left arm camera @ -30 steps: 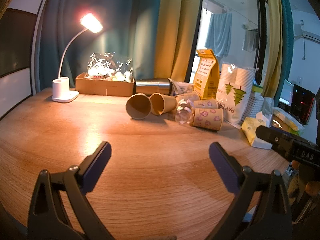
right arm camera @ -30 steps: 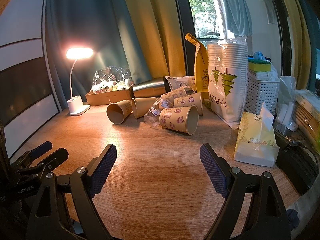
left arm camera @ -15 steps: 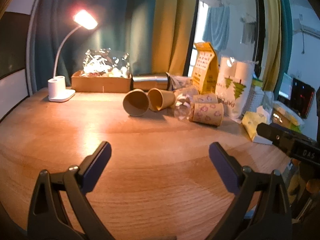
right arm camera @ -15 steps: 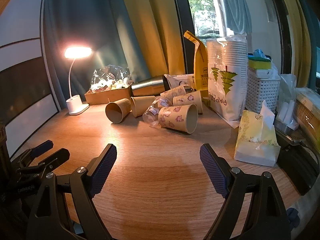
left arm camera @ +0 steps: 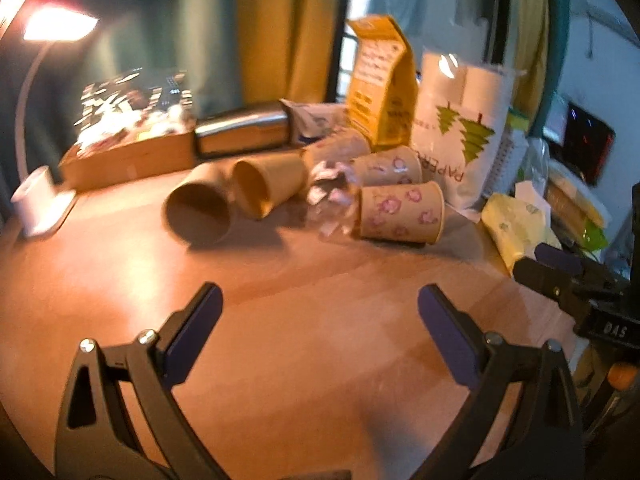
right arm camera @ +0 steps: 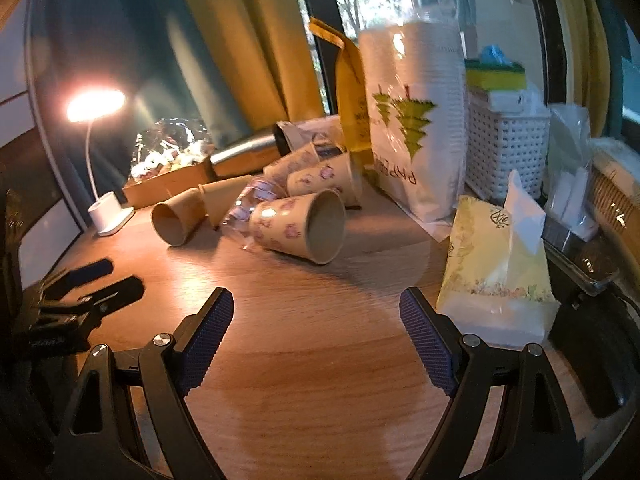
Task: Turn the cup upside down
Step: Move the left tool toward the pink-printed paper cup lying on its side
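Observation:
Several paper cups lie on their sides in a heap on the wooden table [left arm camera: 280, 320]. Two plain brown cups [left arm camera: 200, 210] [right arm camera: 178, 214] lie at the left. A flower-printed cup [left arm camera: 402, 216] [right arm camera: 300, 226] lies nearest at the right, its mouth towards the right wrist view. A clear plastic cup [left arm camera: 332, 196] [right arm camera: 244, 212] lies between them. My left gripper [left arm camera: 318, 320] is open and empty, short of the heap. My right gripper [right arm camera: 316, 320] is open and empty, short of the flowered cup.
A lit desk lamp [right arm camera: 104, 208], a cardboard box [left arm camera: 132, 156], a steel flask [left arm camera: 244, 130], a yellow bag [left arm camera: 380, 92] and a bag of stacked paper cups [right arm camera: 416, 120] stand behind. A tissue pack [right arm camera: 496, 272] and a white basket [right arm camera: 504, 148] are at the right.
Both grippers have moved forward towards the heap of cups, which looks larger now. The left view has tilted and blurred. Both stay open.

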`<state>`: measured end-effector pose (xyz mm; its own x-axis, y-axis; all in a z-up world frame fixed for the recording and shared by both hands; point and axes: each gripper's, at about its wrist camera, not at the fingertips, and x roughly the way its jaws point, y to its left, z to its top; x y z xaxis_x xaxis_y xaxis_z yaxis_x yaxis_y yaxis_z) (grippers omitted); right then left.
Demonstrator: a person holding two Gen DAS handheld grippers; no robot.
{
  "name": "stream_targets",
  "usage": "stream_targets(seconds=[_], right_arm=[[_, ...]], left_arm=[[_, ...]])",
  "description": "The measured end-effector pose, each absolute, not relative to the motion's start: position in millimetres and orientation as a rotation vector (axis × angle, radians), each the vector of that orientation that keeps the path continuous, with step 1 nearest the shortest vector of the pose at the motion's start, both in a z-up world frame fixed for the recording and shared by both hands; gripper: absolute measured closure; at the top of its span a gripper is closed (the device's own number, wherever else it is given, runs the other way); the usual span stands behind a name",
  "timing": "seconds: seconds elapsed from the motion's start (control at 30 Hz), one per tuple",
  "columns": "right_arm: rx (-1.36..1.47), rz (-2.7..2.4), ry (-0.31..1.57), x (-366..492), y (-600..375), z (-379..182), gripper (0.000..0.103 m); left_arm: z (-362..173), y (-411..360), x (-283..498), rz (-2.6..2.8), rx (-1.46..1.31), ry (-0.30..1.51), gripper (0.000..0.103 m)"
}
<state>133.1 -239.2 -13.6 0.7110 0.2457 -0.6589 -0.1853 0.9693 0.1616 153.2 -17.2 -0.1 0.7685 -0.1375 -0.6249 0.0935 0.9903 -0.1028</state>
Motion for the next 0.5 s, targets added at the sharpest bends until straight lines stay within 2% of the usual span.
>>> stream_targets(seconds=[0.23,0.4,0.5], right_arm=[[0.113,0.259,0.76,149,-249,-19,0.015],[0.127,0.274,0.787,156,-253,-24,0.015],[0.135,0.28,0.802,159,-256,-27,0.015]], left_arm=[[11,-57,227,-0.324,0.191,0.802,0.004],[6,-96,261,-0.441,0.478,0.882,0.004],[-8,-115,268,-0.463,0.686,0.872,0.004]])
